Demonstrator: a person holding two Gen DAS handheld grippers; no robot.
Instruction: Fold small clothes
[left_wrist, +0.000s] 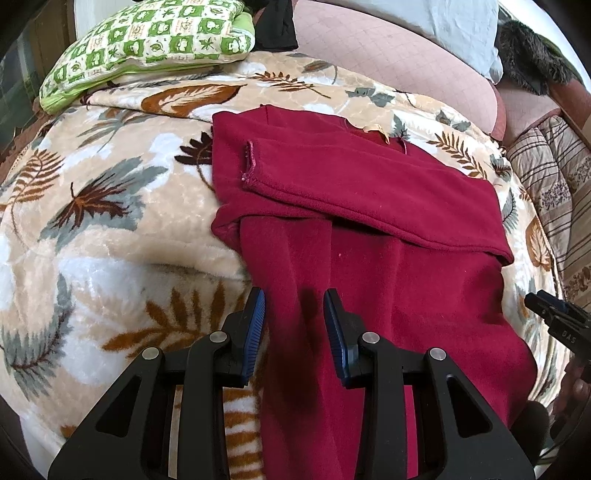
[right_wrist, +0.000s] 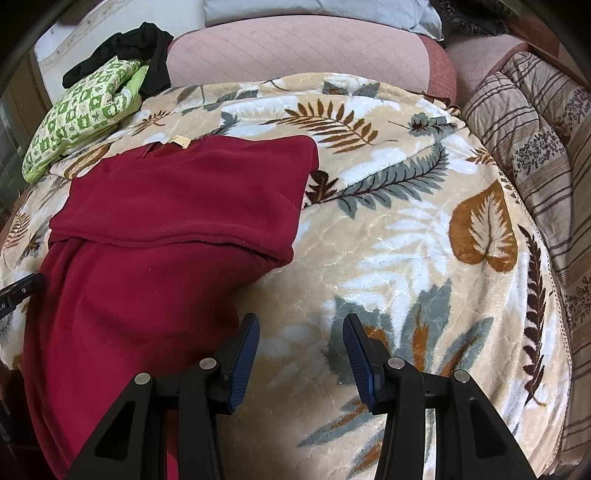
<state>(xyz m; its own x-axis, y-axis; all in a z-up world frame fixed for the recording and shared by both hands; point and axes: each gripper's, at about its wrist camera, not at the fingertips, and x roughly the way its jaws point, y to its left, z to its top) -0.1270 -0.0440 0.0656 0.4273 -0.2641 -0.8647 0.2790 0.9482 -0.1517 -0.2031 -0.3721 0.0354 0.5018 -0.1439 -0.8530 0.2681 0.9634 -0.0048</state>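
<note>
Lying on the leaf-print blanket (right_wrist: 406, 229) with its sleeves folded across, the red fleece top (left_wrist: 369, 229) waited while the left gripper (left_wrist: 294, 306) and right gripper (right_wrist: 301, 332), both open and empty, probably needed to grab its bottom edge next.

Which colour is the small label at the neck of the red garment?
Pale cream or tan label on the dark red garment; clearest in the right wrist view.

Sweater (left_wrist: 369, 229) on blanket (left_wrist: 110, 229); pillow (left_wrist: 147, 40) behind-left; sleeve (left_wrist: 351, 184) folded across sweater.
</note>
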